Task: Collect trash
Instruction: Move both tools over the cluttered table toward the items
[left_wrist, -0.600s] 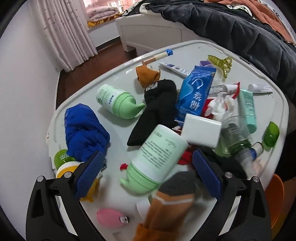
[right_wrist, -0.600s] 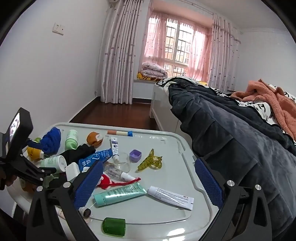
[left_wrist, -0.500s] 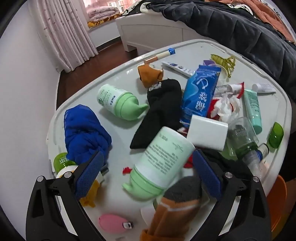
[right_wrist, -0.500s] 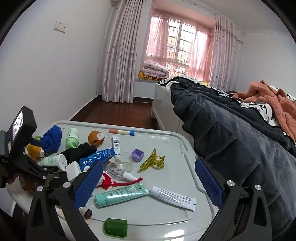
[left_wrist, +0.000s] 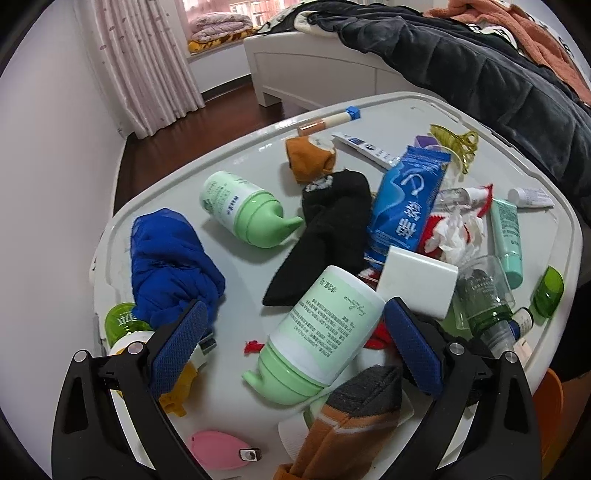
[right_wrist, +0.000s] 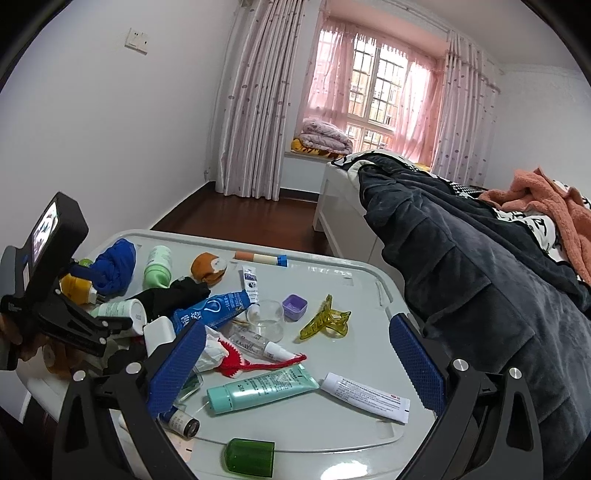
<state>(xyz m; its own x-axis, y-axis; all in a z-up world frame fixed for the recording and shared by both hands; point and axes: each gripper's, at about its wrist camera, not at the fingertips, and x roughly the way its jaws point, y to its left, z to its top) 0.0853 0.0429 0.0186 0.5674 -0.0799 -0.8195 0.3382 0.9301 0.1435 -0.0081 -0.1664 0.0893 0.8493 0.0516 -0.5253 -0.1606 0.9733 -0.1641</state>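
Observation:
A cluttered white table (left_wrist: 240, 288) holds trash and toiletries. A crumpled white tissue (left_wrist: 458, 236) lies by a blue snack wrapper (left_wrist: 406, 199); both show in the right wrist view, tissue (right_wrist: 212, 350), wrapper (right_wrist: 210, 310). My left gripper (left_wrist: 291, 350) is open over the near left end, with a light green bottle (left_wrist: 325, 332) lying between its fingers, not gripped. My right gripper (right_wrist: 295, 365) is open and empty above the table's near right part, over a teal tube (right_wrist: 258, 387) and a white tube (right_wrist: 365, 397).
Black sock (left_wrist: 328, 229), blue cloth (left_wrist: 170, 262), second green bottle (left_wrist: 243, 210), white box (left_wrist: 417, 284), yellow hair clip (right_wrist: 325, 321), purple cup (right_wrist: 294, 306), green cap (right_wrist: 249, 458) at the front edge. A bed with dark quilt (right_wrist: 461, 258) borders the right side.
The left gripper has pulled back and up a little, so the table items sit slightly farther. The right gripper has risen slightly. Both stay open.

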